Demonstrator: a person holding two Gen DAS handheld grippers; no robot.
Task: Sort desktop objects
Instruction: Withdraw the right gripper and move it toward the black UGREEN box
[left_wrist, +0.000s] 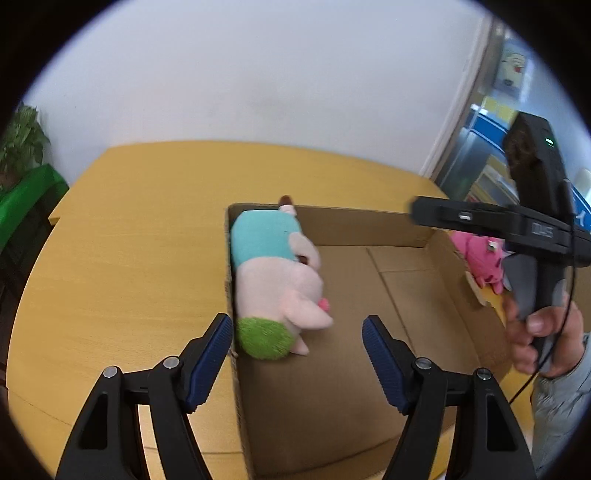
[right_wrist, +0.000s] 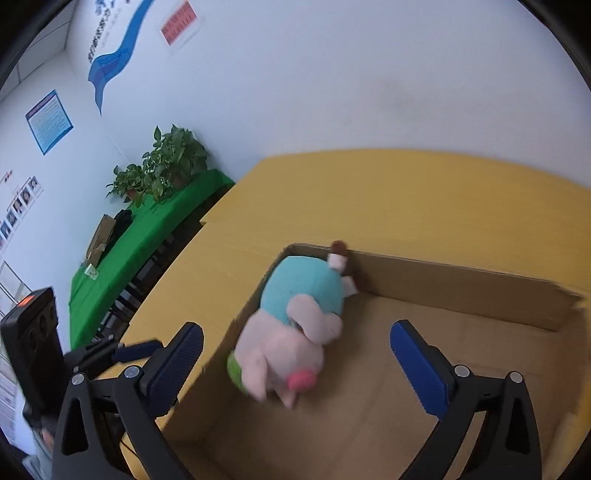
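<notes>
Plush toy lies in the cardboard box on the table.
The plush toy (left_wrist: 277, 280) rests against the box (left_wrist: 406, 229) left wall; left gripper (left_wrist: 297, 336) and right gripper (right_wrist: 295, 347) both gape wide, holding nothing; a pink toy (left_wrist: 480, 258) sits outside the box.

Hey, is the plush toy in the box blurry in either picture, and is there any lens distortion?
Right wrist view: the plush toy is smeared by motion blur inside the cardboard box. Left wrist view: it is only slightly soft. Both views: fisheye bending, dark corners.
</notes>
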